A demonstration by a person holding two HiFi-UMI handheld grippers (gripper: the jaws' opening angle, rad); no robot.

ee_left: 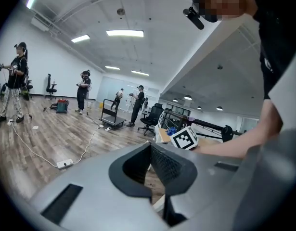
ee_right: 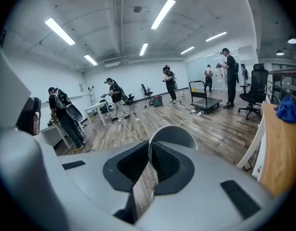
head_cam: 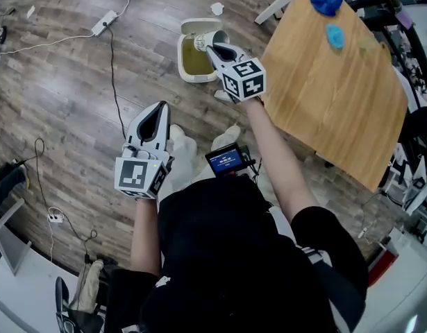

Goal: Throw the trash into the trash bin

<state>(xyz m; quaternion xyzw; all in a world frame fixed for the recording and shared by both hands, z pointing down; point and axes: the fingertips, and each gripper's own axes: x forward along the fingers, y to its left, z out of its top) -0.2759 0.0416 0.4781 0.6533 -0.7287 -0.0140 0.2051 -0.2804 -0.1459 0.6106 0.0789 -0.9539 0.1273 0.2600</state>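
The cup [head_cam: 208, 41], the piece of trash in hand, sits pinched at the tips of the right gripper [head_cam: 214, 49], whose jaws are closed on the cup's thin wall at the rim. The right gripper view shows the rim [ee_right: 173, 134] curving just beyond the jaw tips [ee_right: 148, 150]. A grip on the edge like this probably lets the cup hang free of the jaws and drop cleanly once they part. What shows of the cup's inside looks bare. Directly below and just ahead of this gripper stands the trash bin [head_cam: 180, 61], lid up, so the cup appears to be held over the opening for the drop. The bin's inside is a dull olive-yellow, perhaps a liner, and I cannot tell whether anything lies in it. Beyond the bin, a white scrap [head_cam: 216, 8] rests on the floor. To the gripper's right, a wooden table [head_cam: 324, 96] carries a blue cloth [head_cam: 327, 0] and a paler blue thing [head_cam: 335, 37] at its far end. The left gripper [head_cam: 162, 109] hangs well back on the near left, jaws together with nothing between them [ee_left: 150, 150], seemingly just kept out of the way.
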